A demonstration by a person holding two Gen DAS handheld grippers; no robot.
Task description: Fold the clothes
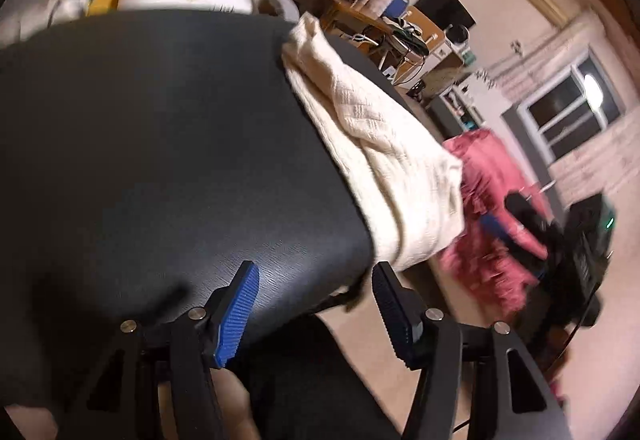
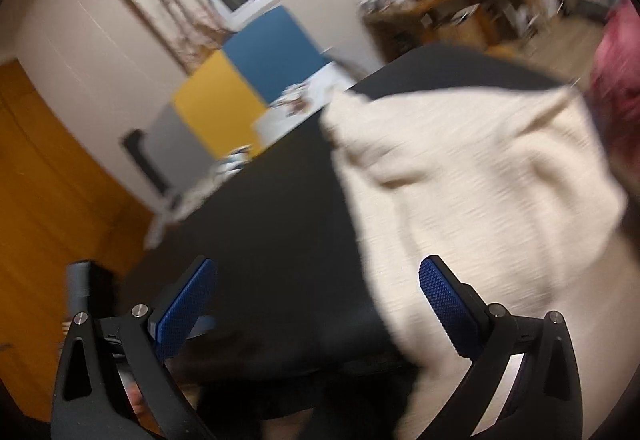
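Both the left gripper [image 1: 314, 276] and right gripper [image 2: 318, 274] gape wide, holding nothing. The cream garment [image 1: 376, 148] lies bunched ahead and right of each pair of jaws on the black table [image 1: 160, 144]. Likely a reach between folds; next needs an edge pinched.

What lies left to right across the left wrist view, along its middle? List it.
Black table → cream cloth hanging over the table's edge → pink cloth → window.
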